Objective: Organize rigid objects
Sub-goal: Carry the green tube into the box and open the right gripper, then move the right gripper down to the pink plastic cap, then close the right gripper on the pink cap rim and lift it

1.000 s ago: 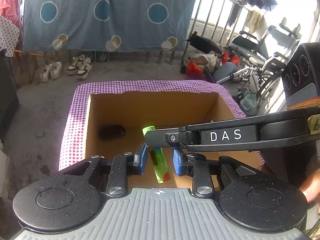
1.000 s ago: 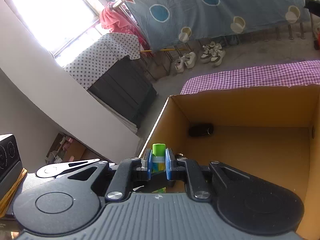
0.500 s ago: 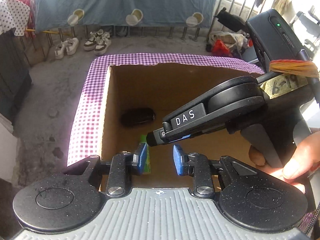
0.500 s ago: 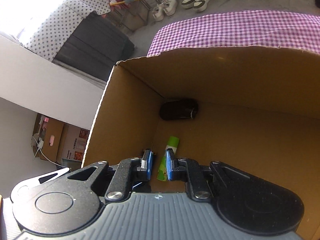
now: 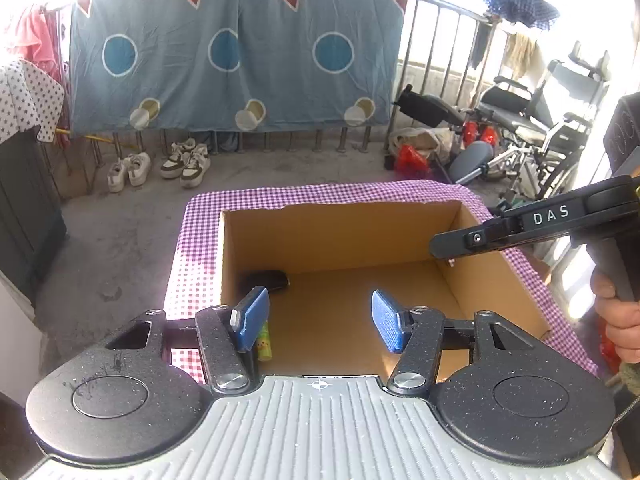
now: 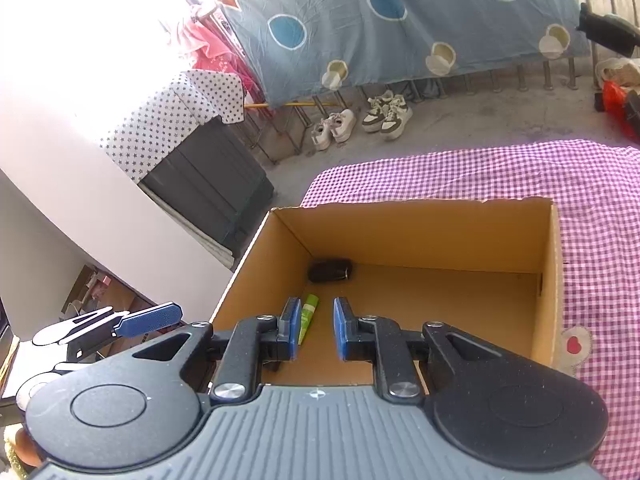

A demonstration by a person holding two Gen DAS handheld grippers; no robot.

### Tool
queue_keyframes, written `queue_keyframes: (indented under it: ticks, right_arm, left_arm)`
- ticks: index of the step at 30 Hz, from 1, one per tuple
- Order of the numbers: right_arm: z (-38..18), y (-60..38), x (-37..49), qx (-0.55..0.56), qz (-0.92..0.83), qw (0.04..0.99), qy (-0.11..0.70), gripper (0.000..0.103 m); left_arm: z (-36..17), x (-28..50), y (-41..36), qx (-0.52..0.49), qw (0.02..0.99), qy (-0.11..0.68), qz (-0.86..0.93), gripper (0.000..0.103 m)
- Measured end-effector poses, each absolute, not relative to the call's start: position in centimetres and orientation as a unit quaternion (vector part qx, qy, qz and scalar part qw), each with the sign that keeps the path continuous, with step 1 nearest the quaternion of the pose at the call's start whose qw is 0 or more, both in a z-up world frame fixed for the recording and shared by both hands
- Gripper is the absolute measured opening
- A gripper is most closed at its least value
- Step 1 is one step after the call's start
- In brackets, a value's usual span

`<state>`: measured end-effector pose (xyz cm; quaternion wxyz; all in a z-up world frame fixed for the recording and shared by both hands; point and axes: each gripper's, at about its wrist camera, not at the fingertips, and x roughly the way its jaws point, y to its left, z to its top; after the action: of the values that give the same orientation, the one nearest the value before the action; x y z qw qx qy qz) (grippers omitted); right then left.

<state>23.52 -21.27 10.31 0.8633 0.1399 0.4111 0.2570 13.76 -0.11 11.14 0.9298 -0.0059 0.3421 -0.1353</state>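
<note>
In the cardboard box [image 6: 416,236] on the purple checked tabletop [image 6: 592,216]: green tube [image 6: 307,317] lies flat on the box floor near the left wall, a dark oval object [image 6: 330,270] in the far left corner just beyond it; can't tell what that one is. Both look already deposited.

Right tool [image 6: 313,330] hangs above the near part of the box, blue pads spread, gripping nothing; the tube shows in the gap below, not touched. Left tool [image 5: 318,322] hovers at the near rim, pads wide apart, empty too. In the left view the tube [image 5: 264,342] peeks out beside the left pad, and the right tool's finger [image 5: 532,226] crosses over the box's right wall.

Judged step: drop is done, the tools need to clear the box and go for the next rigid item. No other items visible in either view, so can't say where it is.

To do it well: lift straight up before swinging sideways, so the fingers don't catch the cardboard walls or drag the box across the cloth. Keep both tools apart, since they crowd the same opening. Leave pads spread for the next pick. Place later items in the free right half, not on top of the tube.
</note>
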Motion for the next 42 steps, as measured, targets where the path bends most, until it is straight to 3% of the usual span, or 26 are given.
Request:
queue_keyframes:
  ticks: [2, 4, 6, 9, 16, 21, 28, 33, 42]
  right_arm:
    - [11.8, -23.6, 20.2, 0.138, 0.248, 0.880, 0.380, 0.024]
    - [12.9, -25.2, 16.9, 0.137, 0.240, 0.893, 0.355, 0.036]
    - [13.3, -26.8, 13.1, 0.137, 0.227, 0.906, 0.331, 0.056]
    - [12.1, -27.7, 8.5, 0.143, 0.212, 0.911, 0.323, 0.059]
    - [3.4, -25.4, 3.5, 0.180, 0.186, 0.887, 0.382, 0.061]
    - [-1.3, -22.1, 3.0, 0.182, 0.194, 0.865, 0.425, 0.053]
    - [-3.7, -18.8, 4.0, 0.131, 0.204, 0.862, 0.445, 0.044]
    - [-5.0, -18.6, 4.8, 0.120, 0.192, 0.866, 0.446, 0.022]
    - [-5.2, -21.1, 4.4, 0.136, 0.172, 0.869, 0.444, 0.019]
  left_arm:
    - [11.7, 11.9, -0.2, -0.003, 0.932, 0.331, -0.149, 0.070]
    - [11.7, 10.0, -0.5, 0.007, 0.930, 0.329, -0.167, 0.075]
    - [11.1, 8.3, -0.8, 0.019, 0.925, 0.333, -0.183, 0.086]
    - [9.5, 6.1, -1.6, 0.034, 0.914, 0.349, -0.204, 0.098]
    - [3.3, 2.7, -4.9, 0.089, 0.871, 0.420, -0.238, 0.099]
    - [0.1, 1.7, -7.0, 0.124, 0.861, 0.434, -0.236, 0.096]
    - [-2.7, 1.7, -8.4, 0.135, 0.854, 0.447, -0.229, 0.078]
    - [-3.7, 2.3, -8.5, 0.125, 0.856, 0.454, -0.214, 0.069]
    - [-3.8, 2.5, -10.5, 0.132, 0.858, 0.437, -0.236, 0.067]
